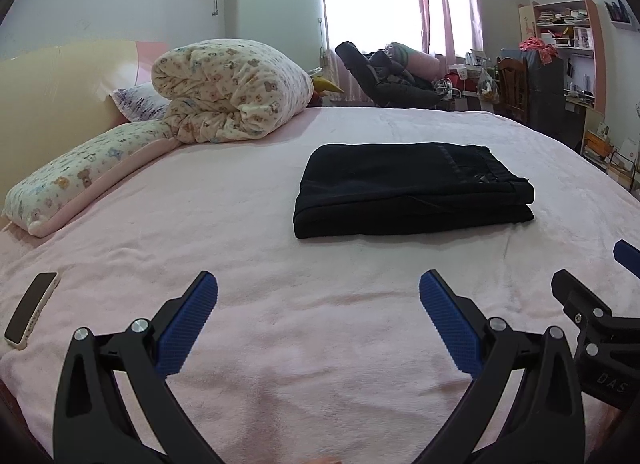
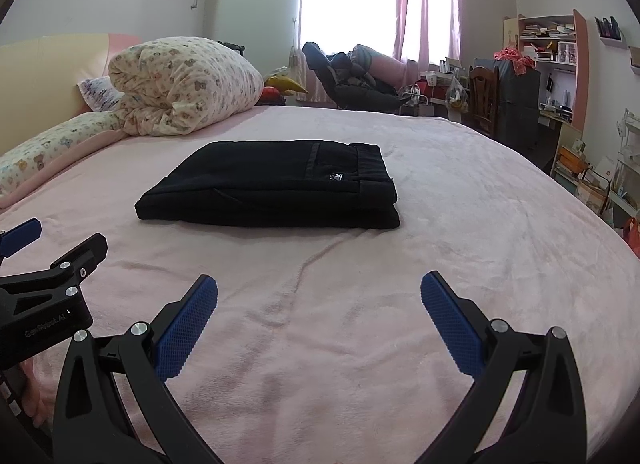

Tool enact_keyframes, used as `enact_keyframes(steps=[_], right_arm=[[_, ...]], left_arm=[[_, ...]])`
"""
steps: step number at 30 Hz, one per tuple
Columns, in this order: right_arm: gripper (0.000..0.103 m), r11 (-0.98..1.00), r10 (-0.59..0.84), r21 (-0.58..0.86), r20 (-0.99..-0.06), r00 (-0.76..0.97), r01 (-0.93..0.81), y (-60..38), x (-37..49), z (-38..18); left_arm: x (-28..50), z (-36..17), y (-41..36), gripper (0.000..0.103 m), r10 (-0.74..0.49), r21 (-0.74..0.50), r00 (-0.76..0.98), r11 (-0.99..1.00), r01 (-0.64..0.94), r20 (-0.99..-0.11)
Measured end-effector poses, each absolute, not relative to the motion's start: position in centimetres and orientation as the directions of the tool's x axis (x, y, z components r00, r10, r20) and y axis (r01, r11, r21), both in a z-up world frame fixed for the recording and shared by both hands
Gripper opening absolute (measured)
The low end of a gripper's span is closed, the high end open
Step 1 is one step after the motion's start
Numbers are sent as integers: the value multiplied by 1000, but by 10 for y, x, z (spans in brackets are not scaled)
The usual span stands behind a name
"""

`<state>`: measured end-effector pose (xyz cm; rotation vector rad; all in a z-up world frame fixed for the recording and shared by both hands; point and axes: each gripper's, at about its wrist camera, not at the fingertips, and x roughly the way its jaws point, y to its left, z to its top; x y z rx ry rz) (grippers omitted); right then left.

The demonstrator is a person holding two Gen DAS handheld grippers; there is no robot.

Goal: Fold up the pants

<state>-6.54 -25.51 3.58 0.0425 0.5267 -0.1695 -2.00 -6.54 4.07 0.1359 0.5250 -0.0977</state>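
Black pants (image 1: 412,189) are sitting mid-bed as a tidy stacked rectangle on the pink blanket (image 1: 280,328), so the folding looks pretty much done to me. Both the left hand-held gripper (image 1: 318,298) and right hand-held gripper (image 2: 319,298) hang near, spread wide, holding nothing, well short of the bundle. If anything's left, I'd just square the edges gently. A phone (image 1: 32,308) lies near-left, a rolled quilt (image 1: 232,89) and pillow (image 1: 84,175) far-left; nothing's blocking.

A rolled bear-print quilt (image 1: 232,89) rests beside a matching pillow (image 1: 86,175) on the pink bedspread (image 1: 248,223), with a phone (image 1: 32,308) near its edge.
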Motion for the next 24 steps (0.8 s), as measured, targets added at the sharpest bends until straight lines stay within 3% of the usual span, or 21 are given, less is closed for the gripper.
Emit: enact_keyframes(steps=[24], right_arm=[[102, 985, -150, -5, -507, 849, 172, -254, -64, 34]], left_arm=[[-23, 42, -70, 101, -80, 112, 866, 982, 154, -494]])
